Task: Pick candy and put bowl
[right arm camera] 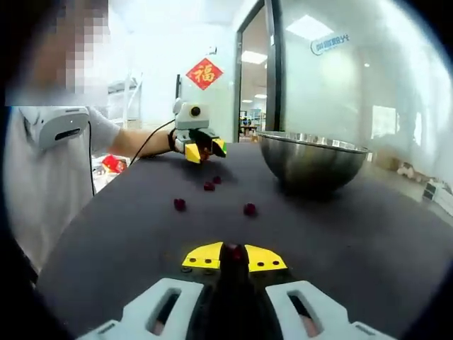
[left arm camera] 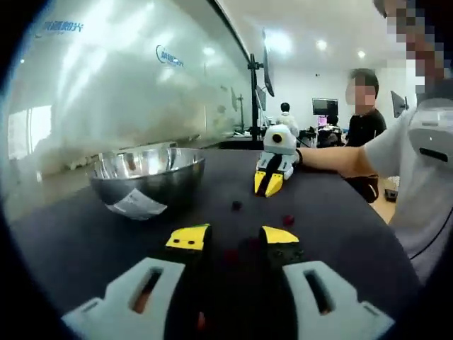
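Dark desk (right arm camera: pixel 368 234) beside a frosted glass wall (left arm camera: pixel 120 78); red paper sign (right arm camera: pixel 204 73) on the far wall. Steel bowl (right arm camera: pixel 311 161) stands on it. 4 dark red candies (right arm camera: pixel 249 209) lie loose mid-desk. Left gripper (left arm camera: pixel 233 239): fingers spread, nothing between. Right gripper (right arm camera: pixel 234 256): fingers pinching 1 candy (right arm camera: pixel 233 249).

My left claw (left arm camera: pixel 234 241) is showing yellow tips on black fingers, set in pale grey-white housings. My right claw (right arm camera: pixel 234 256) is wearing the same yellow and black, and a dark red candy (right arm camera: pixel 232 251) is sitting between its tips. The bowl (right arm camera: pixel 311 160) is gleaming silver, mirroring the room, with a white label (left arm camera: pixel 136 205) on its side. The table (right arm camera: pixel 354 234) is looking matte black. Loose candies (right arm camera: pixel 249 209) are lying dark red against it. A red diamond sign (right arm camera: pixel 204 73) with a gold character is hanging on the white wall.
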A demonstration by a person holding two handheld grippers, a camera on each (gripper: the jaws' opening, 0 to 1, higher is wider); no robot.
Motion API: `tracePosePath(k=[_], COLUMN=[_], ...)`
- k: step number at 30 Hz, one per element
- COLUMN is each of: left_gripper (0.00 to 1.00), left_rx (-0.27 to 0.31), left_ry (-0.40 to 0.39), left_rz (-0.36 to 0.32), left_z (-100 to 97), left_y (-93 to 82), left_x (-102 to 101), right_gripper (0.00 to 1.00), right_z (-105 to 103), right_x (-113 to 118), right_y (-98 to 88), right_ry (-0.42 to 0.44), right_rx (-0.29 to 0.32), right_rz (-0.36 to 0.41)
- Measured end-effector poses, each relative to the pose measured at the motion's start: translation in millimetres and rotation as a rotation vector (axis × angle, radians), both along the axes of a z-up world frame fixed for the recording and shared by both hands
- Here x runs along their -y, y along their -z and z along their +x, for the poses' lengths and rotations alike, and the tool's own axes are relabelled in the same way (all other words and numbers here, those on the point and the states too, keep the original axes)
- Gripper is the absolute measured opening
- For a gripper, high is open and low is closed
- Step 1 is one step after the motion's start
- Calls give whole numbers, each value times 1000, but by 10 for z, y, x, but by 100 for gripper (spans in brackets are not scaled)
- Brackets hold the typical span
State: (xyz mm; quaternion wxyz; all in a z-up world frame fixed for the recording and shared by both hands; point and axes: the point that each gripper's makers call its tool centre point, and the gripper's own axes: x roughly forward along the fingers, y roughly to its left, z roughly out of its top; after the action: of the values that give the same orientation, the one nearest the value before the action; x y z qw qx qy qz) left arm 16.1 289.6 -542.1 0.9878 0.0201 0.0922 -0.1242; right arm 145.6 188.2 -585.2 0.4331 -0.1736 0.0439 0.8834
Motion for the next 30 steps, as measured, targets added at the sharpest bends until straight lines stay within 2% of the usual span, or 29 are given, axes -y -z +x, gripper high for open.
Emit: tracePosePath(k=[7,13,16,20,24,27,30], left_gripper=[20,20,20,20,19,16,16], left_rx=[2,-20,-32,-43,-56,-68,-64], left_ry=[2,27,30,26,2,-1,-2], left_rz=[-19,15,35,56,69,75,72], left_z=[3,-9,-1,15,66,84,88], left_y=[55,133,173,199,223,247,235], left_x=[-3,38,54,44,-15,-52,-55], right_gripper=[4,4,4,4,4,4,4], right_z=[16,21,36,19,22,31,6], right_x=[-7,-7,-7,-32,-106,-187,-234], right_y=[-2,-13,-87,-270,-465,-730,-916], right_ry=[0,-2,-6,-13,-15,-14,-26], right_rx=[11,9,0,-18,15,27,27], right_rz=[9,4,21,65,93,147,176])
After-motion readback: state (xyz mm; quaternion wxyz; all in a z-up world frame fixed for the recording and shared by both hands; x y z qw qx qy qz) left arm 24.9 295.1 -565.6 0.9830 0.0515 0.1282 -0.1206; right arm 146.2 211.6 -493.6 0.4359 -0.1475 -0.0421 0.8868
